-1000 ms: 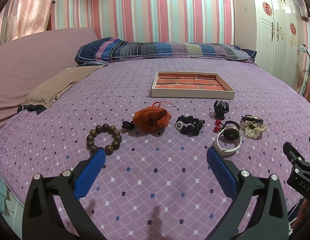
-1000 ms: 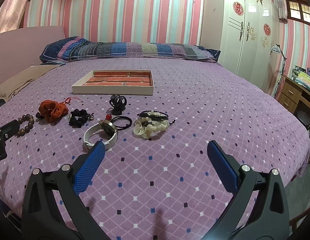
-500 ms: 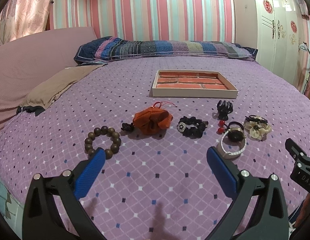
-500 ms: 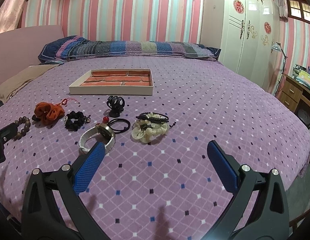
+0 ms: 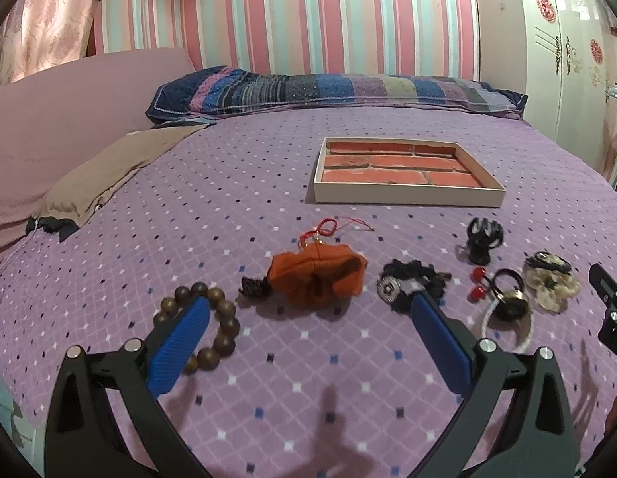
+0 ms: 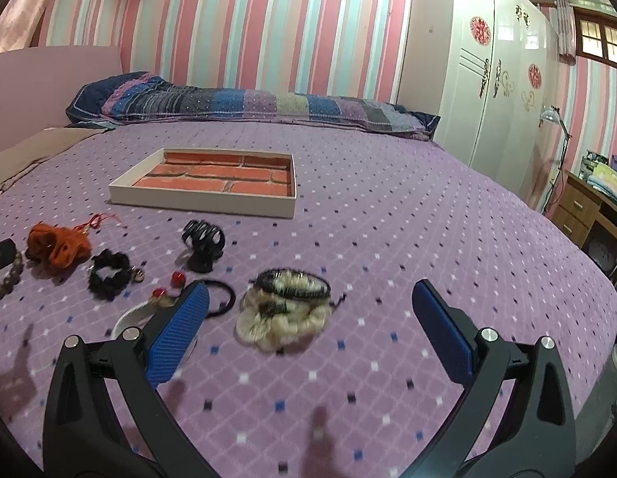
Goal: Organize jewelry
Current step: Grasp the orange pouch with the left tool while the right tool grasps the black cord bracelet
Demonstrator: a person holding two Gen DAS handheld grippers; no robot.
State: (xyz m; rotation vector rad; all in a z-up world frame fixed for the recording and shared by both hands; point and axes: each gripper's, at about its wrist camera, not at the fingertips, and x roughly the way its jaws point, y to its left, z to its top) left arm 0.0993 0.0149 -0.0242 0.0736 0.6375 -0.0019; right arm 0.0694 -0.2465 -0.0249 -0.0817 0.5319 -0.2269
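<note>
We hold the left gripper [image 5: 308,310] above the purple bedspread [image 5: 268,183], its blue pads spread wide and gripping nothing. Between them lies an orange fabric scrunchie [image 5: 318,277] with a red cord [image 5: 334,226] trailing behind it. A wooden bead bracelet [image 5: 224,318] lies at the left pad, which overlaps it in this view; whether they touch cannot be told. A black scrunchie with a metal charm [image 5: 412,279] lies just beyond the right pad.

The right gripper [image 6: 310,302] is likewise released — its pads stand wide apart, holding nothing. Between and just beyond them lies a cream scrunchie [image 6: 282,318], somewhat blurred, with a black hair clip [image 6: 294,283] resting on its far edge. Beside the left pad lie a black hair tie with red beads [image 6: 221,296] and a white bangle [image 6: 129,316], the latter partly hidden by the pad. A black claw clip [image 6: 203,245] sits farther back.

The tray [image 5: 406,195] — shallow, cream-walled, lined in a brick pattern — lies beyond the row of items, well apart from both grippers. A striped pillow [image 5: 336,89] lies at the head of the bed.
</note>
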